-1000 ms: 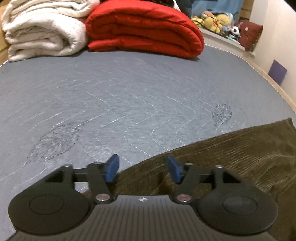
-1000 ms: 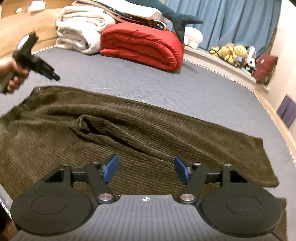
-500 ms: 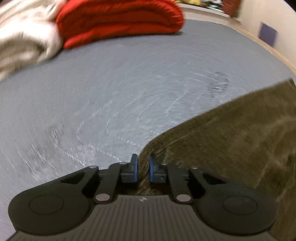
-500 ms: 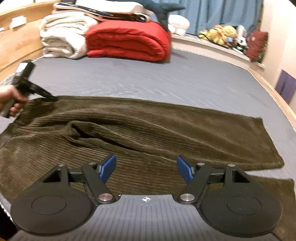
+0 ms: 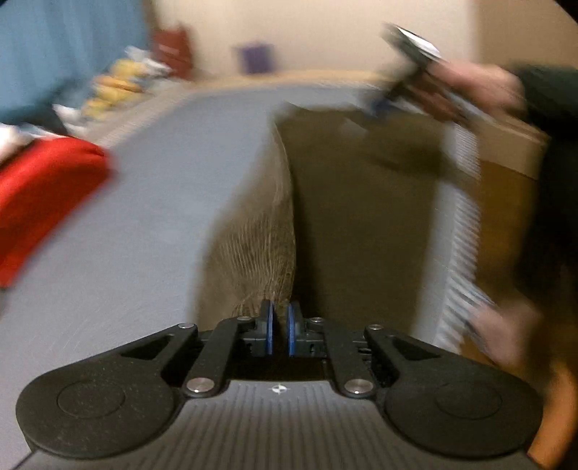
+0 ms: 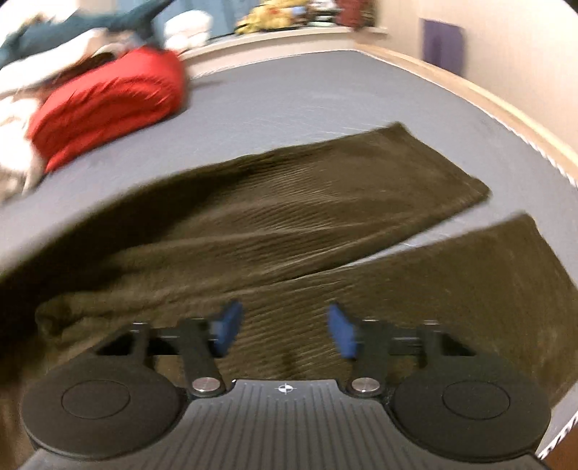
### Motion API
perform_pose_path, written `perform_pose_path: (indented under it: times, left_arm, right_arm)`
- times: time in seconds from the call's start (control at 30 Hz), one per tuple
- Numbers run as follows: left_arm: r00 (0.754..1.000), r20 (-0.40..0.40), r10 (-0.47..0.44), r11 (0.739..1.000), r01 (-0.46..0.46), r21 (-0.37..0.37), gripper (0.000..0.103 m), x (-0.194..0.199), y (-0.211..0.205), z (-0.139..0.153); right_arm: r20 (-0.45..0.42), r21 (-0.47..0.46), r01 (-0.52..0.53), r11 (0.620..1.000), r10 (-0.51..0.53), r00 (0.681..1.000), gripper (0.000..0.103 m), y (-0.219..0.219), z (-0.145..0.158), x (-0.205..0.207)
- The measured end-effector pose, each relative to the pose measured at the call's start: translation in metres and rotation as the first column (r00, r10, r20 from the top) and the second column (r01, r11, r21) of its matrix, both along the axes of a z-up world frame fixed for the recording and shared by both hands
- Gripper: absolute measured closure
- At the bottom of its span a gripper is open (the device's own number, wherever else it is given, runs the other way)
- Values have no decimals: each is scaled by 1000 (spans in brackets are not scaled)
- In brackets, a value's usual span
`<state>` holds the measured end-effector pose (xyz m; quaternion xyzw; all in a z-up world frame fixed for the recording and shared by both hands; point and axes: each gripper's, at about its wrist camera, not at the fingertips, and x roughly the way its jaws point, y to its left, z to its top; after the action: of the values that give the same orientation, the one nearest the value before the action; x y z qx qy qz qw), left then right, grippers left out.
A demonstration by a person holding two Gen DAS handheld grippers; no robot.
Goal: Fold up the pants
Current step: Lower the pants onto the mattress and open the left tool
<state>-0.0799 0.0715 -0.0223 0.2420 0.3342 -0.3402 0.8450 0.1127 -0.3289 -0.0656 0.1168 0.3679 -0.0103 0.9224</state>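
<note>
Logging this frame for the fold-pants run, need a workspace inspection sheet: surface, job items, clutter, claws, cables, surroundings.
Surface: grey quilted mattress, mostly bare around the garment.
Job's things: brown corduroy pants spread flat with both legs apart at the hems; one edge lifted, paler inner side showing in the left wrist view.
Clutter: folded red blanket and white bedding at the far end; plush toys on the ledge.
Grippers: left claw shut on the pants edge; right claw open over the fabric, jaws just been closing, pads not yet pressing.
Cables: nothing seen.
Surroundings: blue curtain, cream wall, purple item on it; heavy motion blur.
</note>
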Motion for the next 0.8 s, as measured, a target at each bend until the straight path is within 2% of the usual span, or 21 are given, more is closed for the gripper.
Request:
perform_pose_path:
  times: [0.07,0.13,0.17,0.23,0.27,0.37,0.57,0.7,0.8]
  left_arm:
    - [997,-67,24,998,-20,52,96,-2,4,-25]
    - [996,-76,54,996,-48,81,95,1,5,-35]
    - [996,-59,70,997,-67,49,94,1,8,-33]
    - [990,-64,127,989,-131,-69,81,11,12,-21]
    - [988,-59,145,983,-151,-108,78,16,12,-17]
    - [983,-29,184,972,-186,-147,77,28,-9,-11]
    - [983,-17,182,980,-183,-76,77,62,-72,-36]
    - [983,-62,173,983,-176,-48,57,77,-98,-59]
    - [979,-87,185,981,-189,-48,56,88,-108,-70]
  right_arm:
    - [10,56,65,996,-65,998,62,-18,-1,-1]
    - [8,97,103,990,-104,995,62,-31,-5,0]
    - [5,123,112,986,-113,994,61,-37,-8,0]
    - [-7,165,127,978,-128,992,61,-43,-14,1]
    - [-7,180,130,975,-131,991,60,-45,-15,0]
    - [5,198,130,972,-133,991,60,-45,-18,4]
    - [36,249,137,959,-150,988,60,-45,-24,24]
    - [23,302,196,933,-213,977,60,-48,-31,44]
    - [7,359,242,901,-262,965,60,-52,-39,61]
